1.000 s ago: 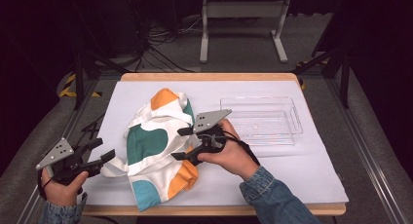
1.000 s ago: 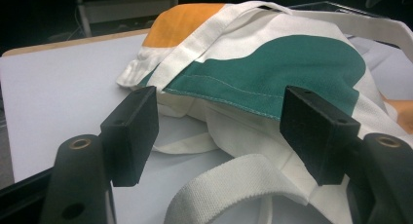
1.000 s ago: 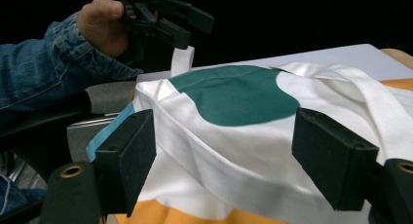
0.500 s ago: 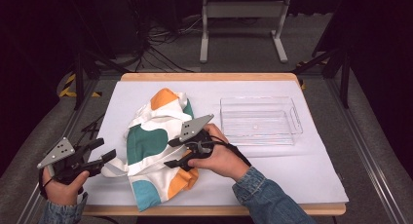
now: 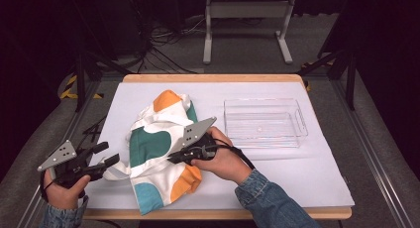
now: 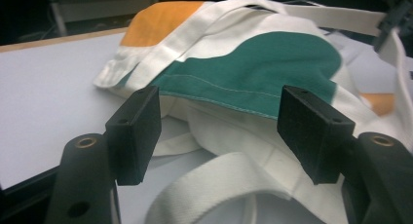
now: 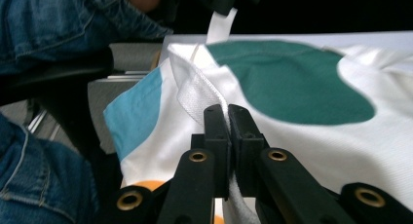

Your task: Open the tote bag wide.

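Note:
A cloth tote bag [image 5: 157,149], white with green, orange and blue patches, lies crumpled on the left half of the white mat. My right gripper [image 5: 171,159] lies over the bag's middle. Its jaws have just been closing and are now shut on a white strap [image 7: 194,90] of the bag, as the right gripper view [image 7: 227,112] shows. My left gripper [image 5: 108,154] sits at the bag's left edge, low over the mat. In the left gripper view [image 6: 219,131] its jaws stand wide apart, and a loop of strap [image 6: 219,185] lies loose between and under them.
A clear plastic tray [image 5: 298,123] stands to the right of the bag. The white mat [image 5: 307,173] covers a wooden table top [image 5: 218,78]. Cables and a metal stand are on the dark floor beyond the table's far edge.
My right gripper has moved left across the bag and its jaws have closed on the white strap. The left gripper has stayed where it was.

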The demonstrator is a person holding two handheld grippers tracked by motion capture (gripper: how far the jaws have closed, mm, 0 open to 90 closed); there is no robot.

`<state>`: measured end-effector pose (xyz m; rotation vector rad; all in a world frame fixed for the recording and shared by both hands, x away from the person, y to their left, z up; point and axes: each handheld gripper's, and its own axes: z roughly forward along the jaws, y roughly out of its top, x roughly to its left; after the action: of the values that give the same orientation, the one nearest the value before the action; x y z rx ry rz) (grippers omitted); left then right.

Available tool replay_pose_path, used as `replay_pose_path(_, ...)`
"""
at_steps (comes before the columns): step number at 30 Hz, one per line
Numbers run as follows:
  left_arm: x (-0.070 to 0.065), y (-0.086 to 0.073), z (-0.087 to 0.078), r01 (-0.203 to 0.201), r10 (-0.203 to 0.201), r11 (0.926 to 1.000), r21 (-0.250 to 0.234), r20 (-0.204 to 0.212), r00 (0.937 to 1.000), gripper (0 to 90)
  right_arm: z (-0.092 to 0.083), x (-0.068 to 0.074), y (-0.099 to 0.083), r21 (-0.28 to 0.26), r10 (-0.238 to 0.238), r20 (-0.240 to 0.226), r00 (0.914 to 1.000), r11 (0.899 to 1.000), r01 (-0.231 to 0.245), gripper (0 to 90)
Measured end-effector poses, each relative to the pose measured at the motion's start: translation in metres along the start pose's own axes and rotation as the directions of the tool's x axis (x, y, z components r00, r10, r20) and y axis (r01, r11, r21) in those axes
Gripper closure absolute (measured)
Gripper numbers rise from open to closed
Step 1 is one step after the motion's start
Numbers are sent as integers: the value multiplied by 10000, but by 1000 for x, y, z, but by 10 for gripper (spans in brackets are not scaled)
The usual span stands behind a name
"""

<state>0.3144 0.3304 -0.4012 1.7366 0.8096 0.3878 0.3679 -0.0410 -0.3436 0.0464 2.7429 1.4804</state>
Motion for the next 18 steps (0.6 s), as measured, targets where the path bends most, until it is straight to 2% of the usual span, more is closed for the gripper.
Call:
replay_pose_path(1, -1, -1, -1, -217, 217, 9998, 20, 315, 9993, 332, -3, 0, 1, -129, 9, 92, 10000, 9999, -7, 870)
replay_pose_path(2, -1, -2, -2, -342, 340, 9994, 43, 448, 9984, 331, -6, 0, 2, -264, 17, 192, 9998, 9997, -12, 870)
replay_pose_path(7, 0, -6, -2, -548, 520, 9978, 378, 729, 9960, 336, -15, -2, 6, -659, 59, 525, 9986, 9978, -24, 870)
replay_pose_path(8, 0, -7, -2, -598, 560, 9970, 485, 763, 9955, 361, -20, -3, 7, -842, 81, 641, 9979, 9964, -27, 870)
replay_pose_path(13, 2, -8, -2, -454, 399, 9961, 762, 720, 9966, 361, -27, -5, 10, -1073, 95, 777, 9969, 9942, -11, 870)
replay_pose_path(15, 6, -11, 0, -271, 222, 9924, 1197, 422, 9989, 352, -34, -6, 13, -1301, 146, 856, 9962, 9915, -33, 870)
replay_pose_path(18, 8, -13, 2, -66, -9, 9909, 1341, 558, 9984, 314, -40, -7, 14, -1447, 180, 935, 9955, 9895, -43, 870)
